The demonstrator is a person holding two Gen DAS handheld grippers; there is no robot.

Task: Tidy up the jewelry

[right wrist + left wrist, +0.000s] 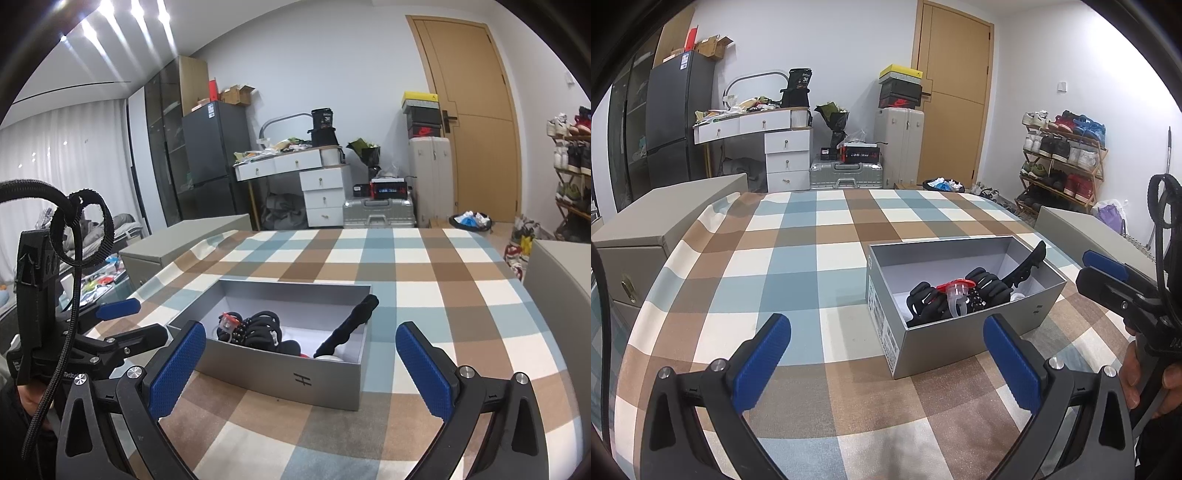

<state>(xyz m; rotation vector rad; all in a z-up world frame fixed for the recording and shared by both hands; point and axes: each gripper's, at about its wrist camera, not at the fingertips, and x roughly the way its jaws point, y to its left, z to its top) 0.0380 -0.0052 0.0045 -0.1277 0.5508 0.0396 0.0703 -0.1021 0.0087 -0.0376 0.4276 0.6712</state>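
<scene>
Ahead of the left gripper (886,354), jaws wide and empty, the grey box (964,334) of black hair clips (964,295) sits just right of centre on the checked cloth (775,258). Seen from the right gripper (301,363), equally wide, the box lies between its jaws, a shoe rack (572,177) beyond.
</scene>
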